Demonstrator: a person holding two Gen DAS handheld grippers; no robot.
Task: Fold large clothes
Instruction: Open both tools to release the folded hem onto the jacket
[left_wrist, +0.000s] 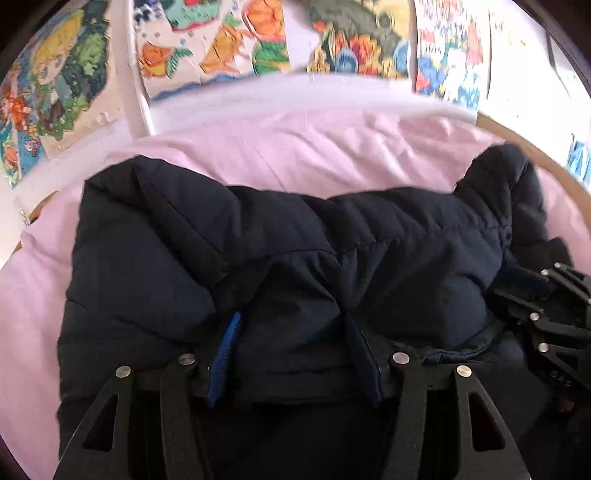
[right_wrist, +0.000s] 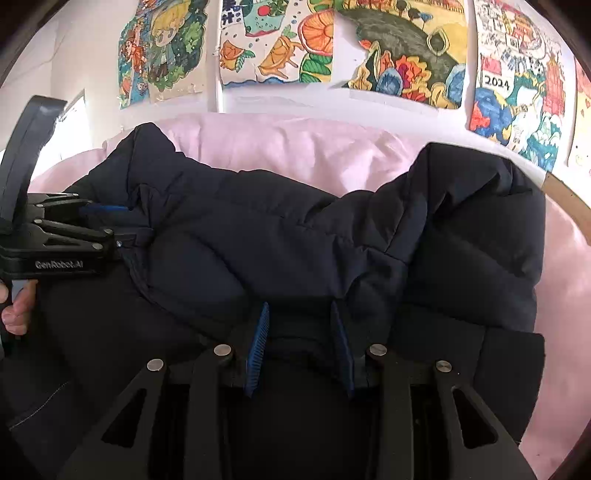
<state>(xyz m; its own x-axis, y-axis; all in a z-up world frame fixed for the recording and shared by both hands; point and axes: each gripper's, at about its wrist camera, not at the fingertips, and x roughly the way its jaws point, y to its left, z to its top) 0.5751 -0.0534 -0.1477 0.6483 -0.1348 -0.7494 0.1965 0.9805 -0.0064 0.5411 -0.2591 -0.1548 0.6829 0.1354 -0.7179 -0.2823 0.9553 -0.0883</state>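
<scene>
Jacket (right_wrist: 295, 236) spread across mid-frame on the sheet (right_wrist: 303, 147), which shows behind it and at the right edge. Drawings (right_wrist: 406, 51) along the top, on the wall behind. Left gripper (right_wrist: 122, 225) at the left edge, on the jacket; right gripper (right_wrist: 301, 332) bottom centre, fabric between its fingers.

A bed covered by a wrinkled pale pink cotton sheet (left_wrist: 314, 155) carries everything here, with a light wooden rim (right_wrist: 569, 206) curving along its right edge. Directly on the sheet lies a bulky dark navy quilted puffer jacket (right_wrist: 288, 236), spread wide (its stitched panels bunched into soft folds), with pink cloth showing on the far side and at both ends.
</scene>
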